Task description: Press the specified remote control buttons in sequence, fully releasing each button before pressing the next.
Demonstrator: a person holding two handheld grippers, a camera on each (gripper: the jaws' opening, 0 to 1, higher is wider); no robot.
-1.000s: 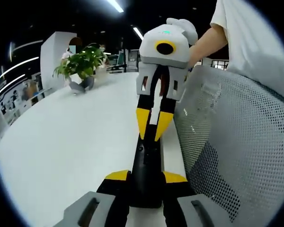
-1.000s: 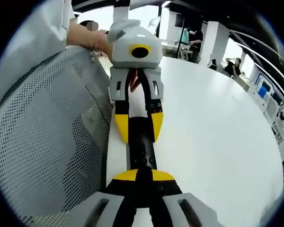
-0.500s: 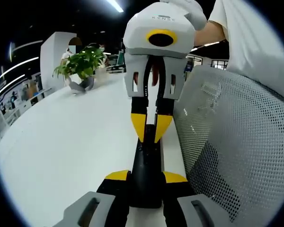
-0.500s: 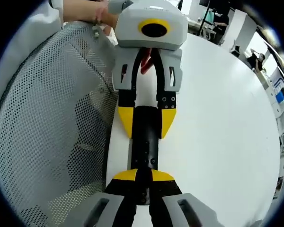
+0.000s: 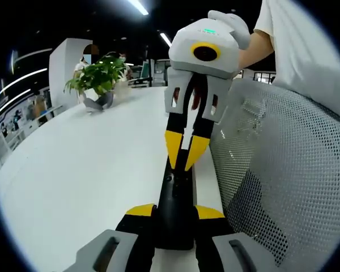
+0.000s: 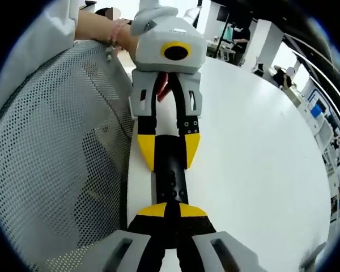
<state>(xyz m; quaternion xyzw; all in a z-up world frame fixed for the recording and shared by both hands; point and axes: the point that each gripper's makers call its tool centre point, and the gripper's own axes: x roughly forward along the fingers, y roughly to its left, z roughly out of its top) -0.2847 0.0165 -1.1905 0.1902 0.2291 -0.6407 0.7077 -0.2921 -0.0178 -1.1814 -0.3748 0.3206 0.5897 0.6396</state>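
Left gripper view. The left gripper (image 5: 174, 218) rises from six o'clock with its yellow-tipped jaws clamped on either side of the near end of a black remote control (image 5: 175, 198), which lies lengthwise on the white table (image 5: 85, 164) and runs toward twelve o'clock. From twelve o'clock the right gripper (image 5: 186, 160) comes down, its two yellow tips drawn together to a point that meets the remote's far end. Whether that point is bearing on a button or merely resting above it cannot be settled at this angle. A potted plant (image 5: 96, 76) stands well apart at ten o'clock; a mesh chair back (image 5: 277, 170) fills three o'clock, just beside the table edge.

Right gripper view. The same remote (image 6: 170, 178) runs up the middle of the picture. The right gripper's (image 6: 168, 213) jaws are pinched together over its near end at six o'clock, nothing held between them, while the left gripper (image 6: 168, 148) straddles the far end from twelve o'clock, a hand (image 6: 122, 42) behind it at eleven o'clock.

Step in hand, as judged: one press of the sequence, with the left tool steadying the body and the right tool acting as a stylus. The next move calls for lifting the closed tips clear so the button fully springs back, then shifting along the remote to the next key without disturbing the holding grip.
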